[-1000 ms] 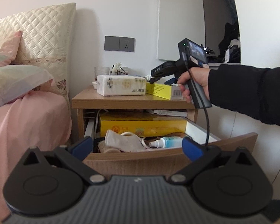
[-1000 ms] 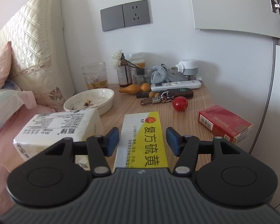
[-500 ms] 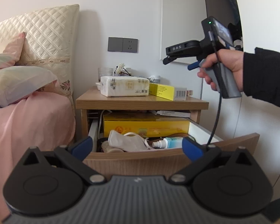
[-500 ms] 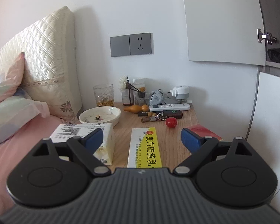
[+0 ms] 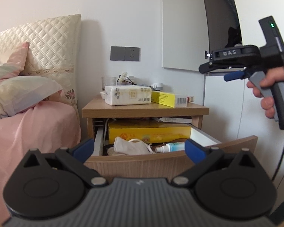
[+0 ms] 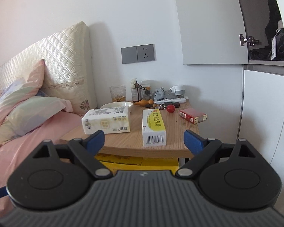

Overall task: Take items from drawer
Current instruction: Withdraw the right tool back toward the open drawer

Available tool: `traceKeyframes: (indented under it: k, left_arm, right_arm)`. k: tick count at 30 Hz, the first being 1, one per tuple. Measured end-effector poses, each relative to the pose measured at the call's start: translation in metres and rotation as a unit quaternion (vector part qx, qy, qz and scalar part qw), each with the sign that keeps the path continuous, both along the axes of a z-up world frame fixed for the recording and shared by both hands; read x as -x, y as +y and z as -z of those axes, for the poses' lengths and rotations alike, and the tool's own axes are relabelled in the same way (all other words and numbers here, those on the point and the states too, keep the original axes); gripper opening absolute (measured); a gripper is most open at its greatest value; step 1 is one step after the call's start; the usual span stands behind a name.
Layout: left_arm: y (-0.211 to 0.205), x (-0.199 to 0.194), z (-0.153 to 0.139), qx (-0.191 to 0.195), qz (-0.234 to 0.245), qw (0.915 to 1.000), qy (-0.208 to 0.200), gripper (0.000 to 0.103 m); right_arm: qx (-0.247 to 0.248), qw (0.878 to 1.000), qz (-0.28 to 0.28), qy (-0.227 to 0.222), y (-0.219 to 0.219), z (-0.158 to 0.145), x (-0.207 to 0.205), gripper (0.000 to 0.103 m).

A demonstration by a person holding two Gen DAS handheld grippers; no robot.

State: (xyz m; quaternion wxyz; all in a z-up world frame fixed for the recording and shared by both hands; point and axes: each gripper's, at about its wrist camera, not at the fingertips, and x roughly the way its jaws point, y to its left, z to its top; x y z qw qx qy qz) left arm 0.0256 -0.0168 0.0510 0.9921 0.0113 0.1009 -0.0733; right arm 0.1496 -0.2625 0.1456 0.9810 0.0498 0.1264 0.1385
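Observation:
The nightstand drawer (image 5: 161, 162) stands pulled out, holding a long yellow box (image 5: 147, 131), a white face mask (image 5: 130, 146) and a small spray bottle (image 5: 170, 147). My left gripper (image 5: 139, 149) hangs open just in front of the drawer front, nothing between its fingers. On the nightstand top lie a tissue pack (image 6: 107, 121) and a yellow-and-white medicine box (image 6: 153, 127). My right gripper (image 6: 143, 141) is open and empty, held back from the nightstand's front edge; the left wrist view shows it raised at the right (image 5: 215, 73) in a hand.
The nightstand (image 6: 134, 143) top also carries a red pack (image 6: 193, 115), a red ball (image 6: 170, 108), keys, a remote, a white dish (image 6: 117, 106), a glass and small bottles. A bed with pink sheet (image 5: 28, 128) and pillows lies left. A white wardrobe (image 6: 265, 113) stands right.
My right gripper let go of the yellow-and-white box on the nightstand top, opened wide, then rose and drew back to the right. The left gripper stayed open before the drawer.

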Motion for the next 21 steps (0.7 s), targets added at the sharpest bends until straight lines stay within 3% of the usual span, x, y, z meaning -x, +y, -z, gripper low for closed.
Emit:
traceKeyframes:
  k: [9, 21]
  left_arm:
    - [0.003, 0.008, -0.003, -0.003, -0.012, 0.9999, -0.007, 0.103]
    - [0.004, 0.01, -0.002, -0.017, -0.017, 0.9996, -0.013, 0.103]
  right_arm:
    - [-0.072, 0.997, 0.0, -0.031, -0.002, 0.043, 0.064, 0.092]
    - [-0.036, 0.996, 0.026, -0.077, 0.013, 0.082, 0.105, 0.092]
